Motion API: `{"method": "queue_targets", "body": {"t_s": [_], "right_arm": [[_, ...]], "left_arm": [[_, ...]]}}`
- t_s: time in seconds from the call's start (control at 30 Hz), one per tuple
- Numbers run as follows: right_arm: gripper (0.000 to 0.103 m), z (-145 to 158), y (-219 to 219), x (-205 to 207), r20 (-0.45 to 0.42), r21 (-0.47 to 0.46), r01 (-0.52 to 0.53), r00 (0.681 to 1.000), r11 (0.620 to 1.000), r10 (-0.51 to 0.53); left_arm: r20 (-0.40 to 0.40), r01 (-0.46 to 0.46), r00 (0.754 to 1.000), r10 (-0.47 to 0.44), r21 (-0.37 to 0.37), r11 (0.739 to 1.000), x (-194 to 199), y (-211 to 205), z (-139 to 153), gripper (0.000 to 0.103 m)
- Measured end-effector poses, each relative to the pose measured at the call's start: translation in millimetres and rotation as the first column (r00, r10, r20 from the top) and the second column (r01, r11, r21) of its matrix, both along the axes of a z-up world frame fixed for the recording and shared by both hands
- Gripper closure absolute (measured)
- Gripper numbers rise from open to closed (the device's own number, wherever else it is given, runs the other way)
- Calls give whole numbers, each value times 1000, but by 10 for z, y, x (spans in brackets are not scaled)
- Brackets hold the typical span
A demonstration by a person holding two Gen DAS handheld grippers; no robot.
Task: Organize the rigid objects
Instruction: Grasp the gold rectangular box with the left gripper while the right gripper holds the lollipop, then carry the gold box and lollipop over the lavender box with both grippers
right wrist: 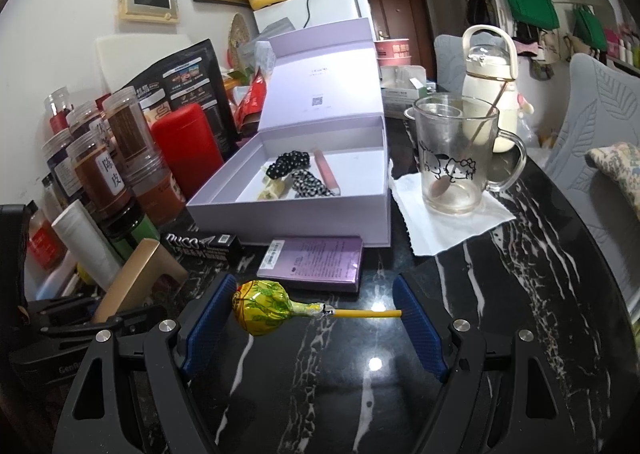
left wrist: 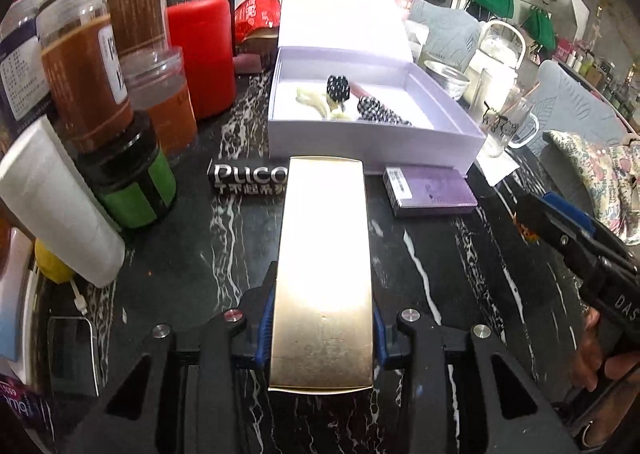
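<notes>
At the far left of the left wrist view a white tube leans against a green jar, with brown spice jars and a red canister behind them in the upper left. Low in the centre, the left claw pinches a long gold box, its blue pads pressed to both long sides, the box pointing up the frame over the black marble desk. A black box with silver lettering lies just behind the gold box's far end, to its left. Above centre sits an open lilac gift box with its lid standing up; inside are black-and-white dotted hair ties, a cream clip and a pink stick. A flat purple box lies just in front of its lower right corner. At the right edge the right claw reaches in, with a hand on its grip.

In the right wrist view, the gold box and left claw show at lower left. At bottom centre the right claw stands spread around a yellow lollipop lying crosswise on the desk: the wrapped head touches the left pad, the stick tip reaches the right pad, but I cannot tell whether they squeeze it. To the right, a glass mug with a spoon stands on a white napkin, and a cream bottle behind.
</notes>
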State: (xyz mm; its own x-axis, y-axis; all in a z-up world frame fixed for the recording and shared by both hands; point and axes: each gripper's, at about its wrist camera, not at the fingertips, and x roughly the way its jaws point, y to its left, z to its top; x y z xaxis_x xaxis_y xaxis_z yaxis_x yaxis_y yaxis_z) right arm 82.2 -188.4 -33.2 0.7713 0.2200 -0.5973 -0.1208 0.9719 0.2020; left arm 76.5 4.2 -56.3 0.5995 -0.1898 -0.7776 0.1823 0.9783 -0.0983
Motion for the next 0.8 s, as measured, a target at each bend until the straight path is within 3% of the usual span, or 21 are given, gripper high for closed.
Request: {"method": "queue_targets", "body": {"t_s": [0.8], "right_arm": [[22,511,10,-104,87,-5,-13,996,1000,13]], "left_arm": [[168,77,983,-71,-28,997,160,-138,666,66]]}}
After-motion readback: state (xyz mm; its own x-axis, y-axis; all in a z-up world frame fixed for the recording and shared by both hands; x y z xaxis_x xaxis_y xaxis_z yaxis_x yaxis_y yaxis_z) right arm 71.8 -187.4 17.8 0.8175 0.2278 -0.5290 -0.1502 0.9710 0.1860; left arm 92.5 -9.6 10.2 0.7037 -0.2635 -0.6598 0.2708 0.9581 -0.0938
